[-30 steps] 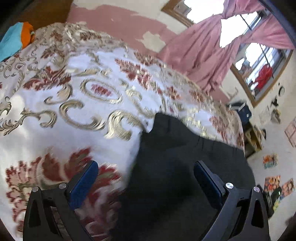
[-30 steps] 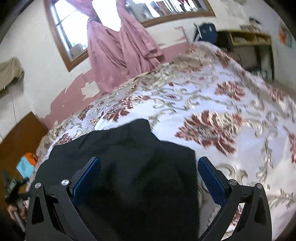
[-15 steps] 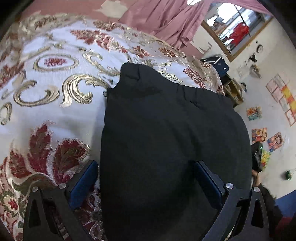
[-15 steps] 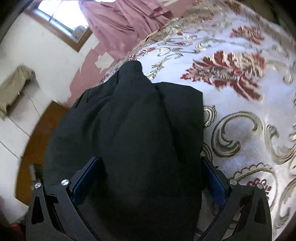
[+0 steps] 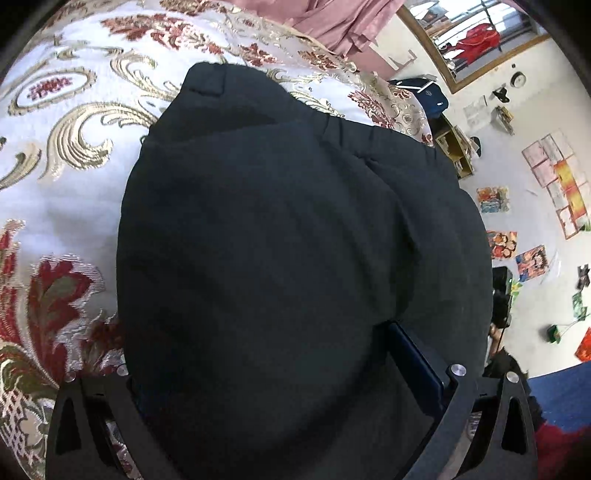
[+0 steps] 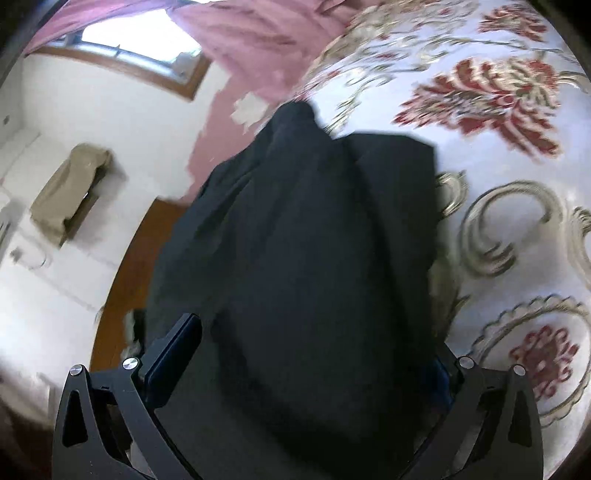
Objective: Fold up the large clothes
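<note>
Black cloth now fills the gap of the left gripper (image 5: 266, 350), whose fingers stand wide apart; the left blue pad, plain a second ago, is buried under the fabric, and only the right pad (image 5: 413, 354) shows beside a fold. Whether the jaws pinch anything cannot be told. The right gripper (image 6: 306, 350) is likewise spread wide with the dark garment (image 6: 314, 240) heaped between its fingers, nearer than half a second ago; its right pad is almost covered. The garment lies bunched on the bedspread (image 5: 66, 122), white with gold scrolls and red flowers, a stitched flap at its far end. Beyond hang the pink curtains (image 6: 258, 33).
</note>
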{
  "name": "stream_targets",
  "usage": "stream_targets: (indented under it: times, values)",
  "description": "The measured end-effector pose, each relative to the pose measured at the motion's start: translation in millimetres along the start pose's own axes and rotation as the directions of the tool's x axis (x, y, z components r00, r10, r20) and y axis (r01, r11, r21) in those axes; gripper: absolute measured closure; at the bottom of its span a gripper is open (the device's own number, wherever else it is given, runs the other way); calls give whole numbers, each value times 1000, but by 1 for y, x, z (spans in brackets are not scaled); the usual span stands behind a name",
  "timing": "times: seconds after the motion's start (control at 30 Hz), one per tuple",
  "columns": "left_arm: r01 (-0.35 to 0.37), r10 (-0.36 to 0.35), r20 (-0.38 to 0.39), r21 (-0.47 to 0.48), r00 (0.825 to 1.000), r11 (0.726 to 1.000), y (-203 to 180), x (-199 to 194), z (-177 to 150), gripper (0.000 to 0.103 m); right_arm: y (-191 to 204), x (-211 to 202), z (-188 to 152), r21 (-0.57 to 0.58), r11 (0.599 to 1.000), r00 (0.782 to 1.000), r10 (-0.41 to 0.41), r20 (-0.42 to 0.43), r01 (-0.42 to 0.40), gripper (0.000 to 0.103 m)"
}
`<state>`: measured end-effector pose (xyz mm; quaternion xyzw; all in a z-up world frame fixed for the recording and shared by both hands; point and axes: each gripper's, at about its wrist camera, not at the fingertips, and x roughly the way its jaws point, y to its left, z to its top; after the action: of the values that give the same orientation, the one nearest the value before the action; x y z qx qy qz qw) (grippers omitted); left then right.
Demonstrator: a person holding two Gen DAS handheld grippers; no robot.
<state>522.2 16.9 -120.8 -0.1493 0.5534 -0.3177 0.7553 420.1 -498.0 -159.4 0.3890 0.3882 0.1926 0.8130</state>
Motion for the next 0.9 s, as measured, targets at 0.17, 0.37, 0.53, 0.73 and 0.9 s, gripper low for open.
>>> stream_targets:
  times: [0.17,0.37,0.53,0.73,0.9]
  values:
    - [-51,51,-12,-6,999,999,-7,4,-2,0,8,9,-4,-14,998,998,-57,-12,57,1]
    - [-101,101,17,-3,995,995,-16,8,-5,0,16,15,-10,9,996,996,-88,-14,88,1]
    - [-135,135,13,-2,991,991,-22,10,-2,0,20,16,-13,55,992,994,-110,-14,111,1]
    - [-192,192,-13,-4,981,981,-32,14,3,0,40,22,-16,17,980,980,-198,-5,198,10]
    - [-217,217,-18,-45,976,975,-34,16,3,8,51,19,-17,21,977,977,-215,18,214,25]
